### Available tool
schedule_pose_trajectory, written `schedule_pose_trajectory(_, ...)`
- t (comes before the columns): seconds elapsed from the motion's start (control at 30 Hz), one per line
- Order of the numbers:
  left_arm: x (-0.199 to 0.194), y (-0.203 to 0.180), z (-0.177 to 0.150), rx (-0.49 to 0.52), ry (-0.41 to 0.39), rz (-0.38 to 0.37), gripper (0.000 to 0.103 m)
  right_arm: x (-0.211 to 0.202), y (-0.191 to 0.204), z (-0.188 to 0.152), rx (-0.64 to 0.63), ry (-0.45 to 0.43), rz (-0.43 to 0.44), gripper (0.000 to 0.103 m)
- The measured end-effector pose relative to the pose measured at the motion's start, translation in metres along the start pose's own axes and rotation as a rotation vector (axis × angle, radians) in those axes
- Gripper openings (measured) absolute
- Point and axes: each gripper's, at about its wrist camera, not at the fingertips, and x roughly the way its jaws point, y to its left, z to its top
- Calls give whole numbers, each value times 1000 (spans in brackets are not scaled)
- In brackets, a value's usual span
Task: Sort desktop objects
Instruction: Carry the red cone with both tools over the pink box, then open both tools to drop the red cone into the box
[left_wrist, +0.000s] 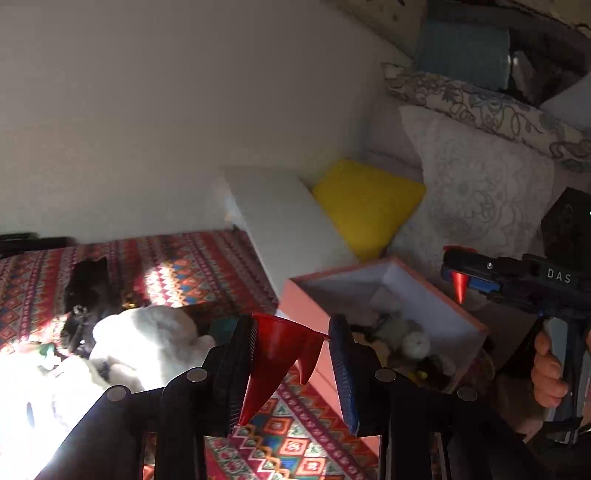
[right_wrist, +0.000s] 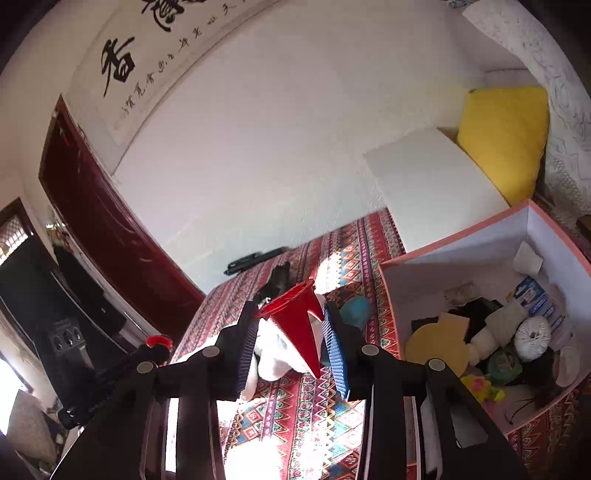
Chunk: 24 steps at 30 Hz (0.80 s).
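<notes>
Between both sets of ribbed pads only the red cone markers of the rig show, so I read my left gripper (left_wrist: 291, 354) and right gripper (right_wrist: 291, 332) as spread and empty, held above the patterned woven cloth (left_wrist: 288, 435). At 3 o'clock of the right wrist view sits the pink-rimmed cardboard box (right_wrist: 458, 240), already holding small soft items. Unsorted fluffy white plush (left_wrist: 147, 332) and a dark object (left_wrist: 86, 284) lie at 9 o'clock in the left view, probably next.

"DAS" on right hand-held gripper (left_wrist: 460, 291); wall scroll (right_wrist: 147, 55): "香".
</notes>
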Motion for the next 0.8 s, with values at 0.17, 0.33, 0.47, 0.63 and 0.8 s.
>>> schedule_pose_trajectory(0.17,47,-59,18,77,16,-91,34,-39,-33,9,55,-84,-59,38)
schedule_pose_trajectory(0.33,102,-111,31,132,43,-143,34,-61,-79,19,130,-132,-165,38)
schedule_pose_trajectory(0.47,147,-139,33,161,86,-156,34,-61,-121,23,198,-134,-252,38)
schedule_pose_trajectory(0.63,195,-160,30,215,120,-79,35,-42,-176,15,311,-87,-297,42)
schedule_pose_trajectory(0.8,217,-162,27,232,88,30,92,-18,-205,4,378,-14,-444,77)
